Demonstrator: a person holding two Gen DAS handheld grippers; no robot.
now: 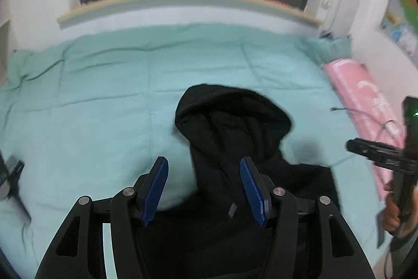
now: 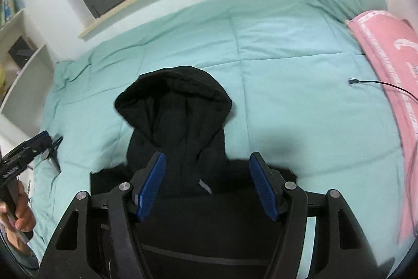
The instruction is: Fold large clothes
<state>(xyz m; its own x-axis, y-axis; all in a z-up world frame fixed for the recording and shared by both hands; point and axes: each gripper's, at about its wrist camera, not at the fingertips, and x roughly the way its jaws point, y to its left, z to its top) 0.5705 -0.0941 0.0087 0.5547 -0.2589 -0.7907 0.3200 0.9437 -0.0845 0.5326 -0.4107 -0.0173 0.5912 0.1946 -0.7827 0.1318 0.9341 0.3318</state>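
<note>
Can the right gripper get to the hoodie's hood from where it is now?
Probably yes. The right gripper is open above the black hoodie, and the hood lies straight ahead on the teal quilt with nothing between.

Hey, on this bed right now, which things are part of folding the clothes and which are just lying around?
Part of the job:
black hoodie
left hand-held gripper, open
right hand-held gripper, open
teal quilt, the folding surface

Just lying about:
pink blanket
black cable
</note>
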